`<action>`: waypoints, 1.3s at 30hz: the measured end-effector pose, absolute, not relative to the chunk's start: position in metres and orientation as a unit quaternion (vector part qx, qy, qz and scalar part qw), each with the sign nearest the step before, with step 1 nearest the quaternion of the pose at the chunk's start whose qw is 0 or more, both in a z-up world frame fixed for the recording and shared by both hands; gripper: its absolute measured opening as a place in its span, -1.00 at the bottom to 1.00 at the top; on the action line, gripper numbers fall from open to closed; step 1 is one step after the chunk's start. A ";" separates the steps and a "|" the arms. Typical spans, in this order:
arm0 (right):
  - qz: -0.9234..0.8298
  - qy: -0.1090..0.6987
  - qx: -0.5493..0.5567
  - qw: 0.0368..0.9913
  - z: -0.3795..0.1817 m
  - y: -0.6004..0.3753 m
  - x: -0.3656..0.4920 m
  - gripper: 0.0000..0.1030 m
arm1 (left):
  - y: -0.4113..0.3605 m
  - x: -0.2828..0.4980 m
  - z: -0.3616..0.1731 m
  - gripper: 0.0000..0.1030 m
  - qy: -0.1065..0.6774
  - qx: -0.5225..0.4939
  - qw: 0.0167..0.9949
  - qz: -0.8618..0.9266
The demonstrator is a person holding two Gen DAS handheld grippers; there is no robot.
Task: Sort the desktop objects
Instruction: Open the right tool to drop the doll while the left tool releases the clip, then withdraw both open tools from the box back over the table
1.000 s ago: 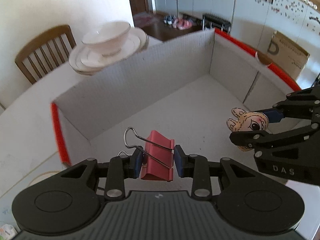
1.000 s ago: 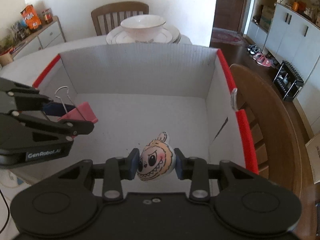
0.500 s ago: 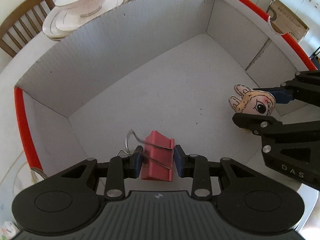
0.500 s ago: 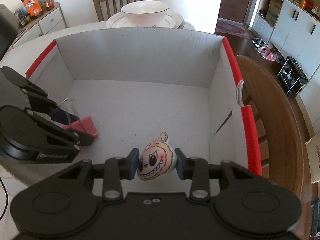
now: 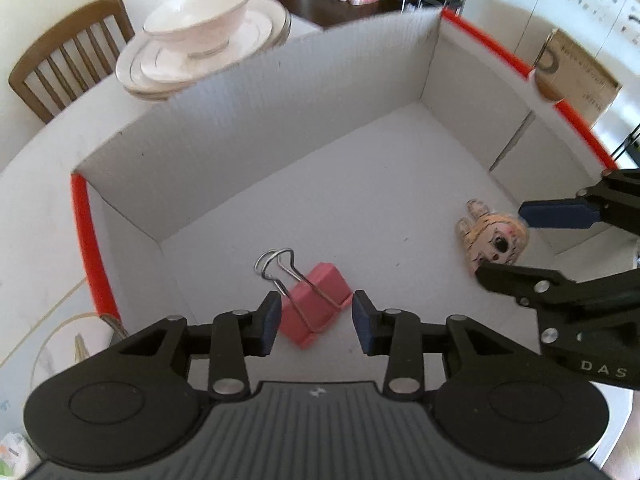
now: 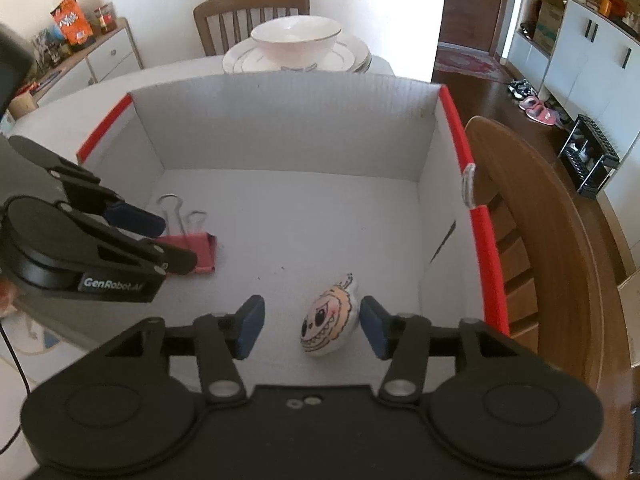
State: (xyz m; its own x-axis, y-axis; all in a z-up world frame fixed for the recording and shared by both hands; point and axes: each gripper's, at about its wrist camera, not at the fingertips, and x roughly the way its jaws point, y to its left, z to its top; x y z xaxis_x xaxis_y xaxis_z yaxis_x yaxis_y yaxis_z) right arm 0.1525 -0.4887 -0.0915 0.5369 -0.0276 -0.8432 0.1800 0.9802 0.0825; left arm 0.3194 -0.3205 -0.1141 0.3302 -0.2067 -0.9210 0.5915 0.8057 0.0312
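**A:** What sits inside the white cardboard box [image 6: 288,120] with the red-taped rims?

**B:** Two items on its floor. A pink binder clip [image 5: 316,304] lies at the near left with its wire handles pointing toward the far wall. A small cartoon-face toy [image 6: 329,322], orange-haired with a toothy grin, lies at the near right.

**A:** And the claws?

**B:** Both stand over the box, pointing down. The left claw [image 5: 314,322] has just been opening: its blue pads stand clear on either side of the clip, gripping nothing. The right claw [image 6: 312,326] has also just been opening, wider; the toy lies between its pads, closer to the right one, and neither pad presses on it.

**A:** So both things are released?

**B:** Yes, each rests on the box floor, well apart from the other.

**A:** Anything beyond the box?

**B:** On the desk [image 6: 80,112] behind the far wall, a white bowl [image 6: 296,40] stands on stacked plates [image 6: 348,60], with a wooden chair [image 6: 250,4] behind them.
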 end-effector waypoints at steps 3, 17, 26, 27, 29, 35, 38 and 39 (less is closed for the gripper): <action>-0.054 0.465 0.078 0.880 -0.083 -0.486 0.144 0.23 | -0.317 0.311 -0.103 -0.27 0.504 0.178 0.805 -0.257; -0.048 0.415 0.078 0.905 -0.045 -0.475 0.114 0.45 | -0.286 0.256 -0.044 -0.27 0.407 0.123 0.867 -0.260; -0.023 0.378 0.064 0.923 -0.022 -0.444 0.099 0.55 | -0.245 0.220 -0.026 -0.27 0.362 0.094 0.894 -0.245; -0.022 0.374 0.059 0.925 -0.021 -0.439 0.097 0.55 | -0.239 0.215 -0.024 -0.27 0.358 0.094 0.897 -0.242; -0.017 0.370 0.047 0.928 -0.018 -0.428 0.095 0.56 | -0.230 0.206 -0.021 -0.27 0.346 0.098 0.902 -0.237; 0.001 0.351 0.003 0.937 -0.010 -0.387 0.086 0.67 | -0.195 0.180 -0.016 -0.13 0.328 0.101 0.912 -0.223; 0.009 0.340 -0.011 0.940 -0.006 -0.367 0.082 0.71 | -0.172 0.166 -0.011 0.22 0.317 0.088 0.918 -0.219; 0.012 0.338 -0.011 0.941 -0.005 -0.361 0.082 0.73 | -0.164 0.163 -0.010 0.23 0.314 0.086 0.920 -0.219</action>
State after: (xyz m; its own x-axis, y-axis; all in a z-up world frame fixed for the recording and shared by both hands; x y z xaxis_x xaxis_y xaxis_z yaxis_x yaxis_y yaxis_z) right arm 0.0815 -0.3613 -0.0045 0.7712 0.0150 -0.6365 -0.0295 0.9995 -0.0122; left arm 0.1626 -0.1641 -0.0096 0.7076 -0.3479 -0.6150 0.4563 0.8895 0.0219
